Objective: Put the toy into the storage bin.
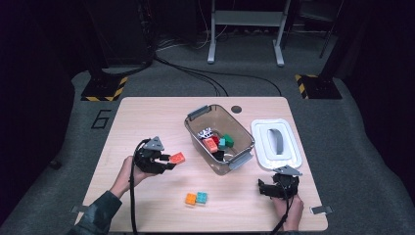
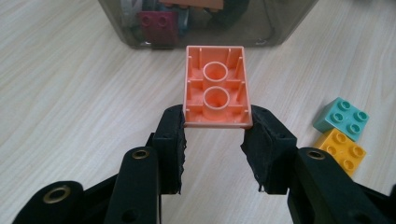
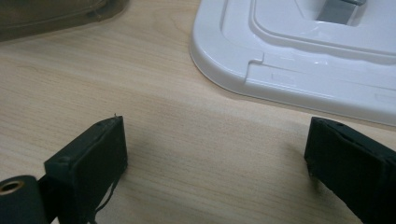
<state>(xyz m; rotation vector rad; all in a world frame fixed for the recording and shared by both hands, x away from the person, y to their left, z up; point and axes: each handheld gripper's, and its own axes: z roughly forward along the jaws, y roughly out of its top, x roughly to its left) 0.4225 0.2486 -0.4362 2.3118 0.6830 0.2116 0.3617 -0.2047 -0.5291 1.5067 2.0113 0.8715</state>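
Note:
My left gripper (image 1: 169, 161) (image 2: 215, 125) is shut on an orange brick (image 1: 177, 158) (image 2: 216, 87), held above the table with its hollow underside facing the camera. It hangs left of the clear plastic bin (image 1: 244, 145) (image 2: 275, 28), which holds several bricks in red, green, teal and orange. An orange brick (image 1: 191, 199) (image 2: 341, 150) and a teal brick (image 1: 201, 197) (image 2: 342, 118) lie side by side on the table. My right gripper (image 1: 264, 188) (image 3: 215, 154) rests open near the front right of the table, nothing between its jaws.
A white lid (image 1: 277, 143) (image 3: 299, 51) with a grey handle lies right of the bin, just beyond my right gripper. The wooden table (image 1: 147, 117) has a small dark hole near its far edge. Stands and cables sit on the floor behind.

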